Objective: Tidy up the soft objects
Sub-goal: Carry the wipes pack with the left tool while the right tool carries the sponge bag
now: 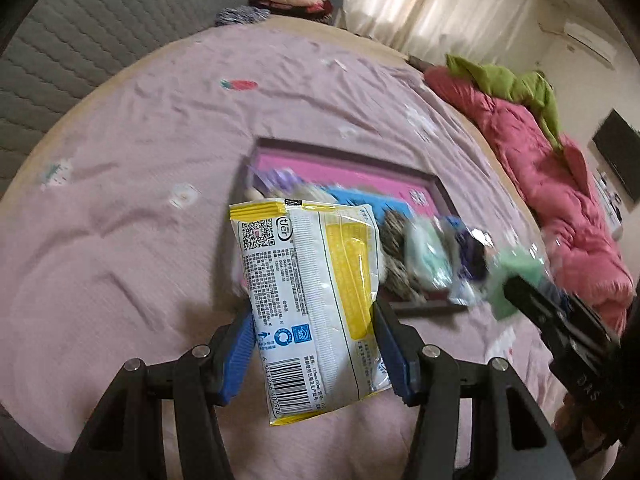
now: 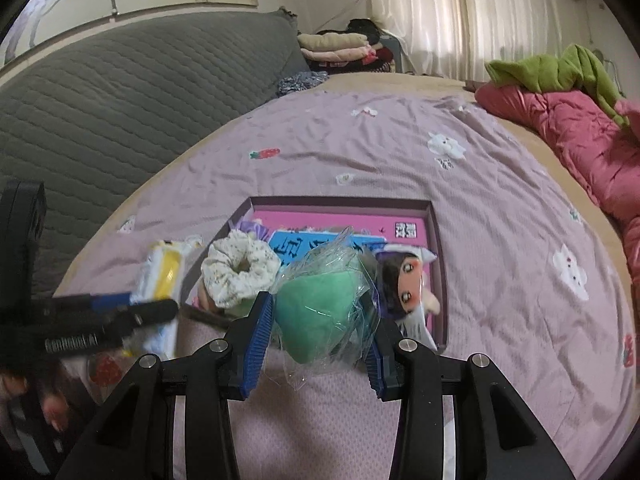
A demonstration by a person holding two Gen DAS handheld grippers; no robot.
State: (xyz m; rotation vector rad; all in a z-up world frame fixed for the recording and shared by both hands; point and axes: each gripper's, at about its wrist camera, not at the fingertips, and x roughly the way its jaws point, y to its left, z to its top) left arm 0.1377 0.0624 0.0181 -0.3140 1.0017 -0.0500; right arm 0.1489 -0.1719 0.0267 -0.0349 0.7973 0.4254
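In the left wrist view my left gripper (image 1: 314, 316) is shut on a yellow and white sponge packet (image 1: 312, 300), held above the pink bedsheet. Behind it lies a shallow pink box (image 1: 360, 178) with several soft items inside. In the right wrist view my right gripper (image 2: 320, 320) is shut on a green soft object in clear wrap (image 2: 316, 312), lifted in front of the same pink box (image 2: 434, 240). A white scrunchie (image 2: 236, 270) and a dark-haired doll (image 2: 404, 284) rest in the box. The left gripper (image 2: 120, 316) with its sponge packet (image 2: 164, 280) shows at the left of that view.
A pink quilt (image 2: 580, 148) with a green garment (image 2: 560, 66) lies along the bed's right side. A grey quilted headboard (image 2: 100, 112) stands to the left. Folded clothes (image 2: 340, 46) are stacked beyond the bed. Bare sheet (image 2: 360, 152) stretches behind the box.
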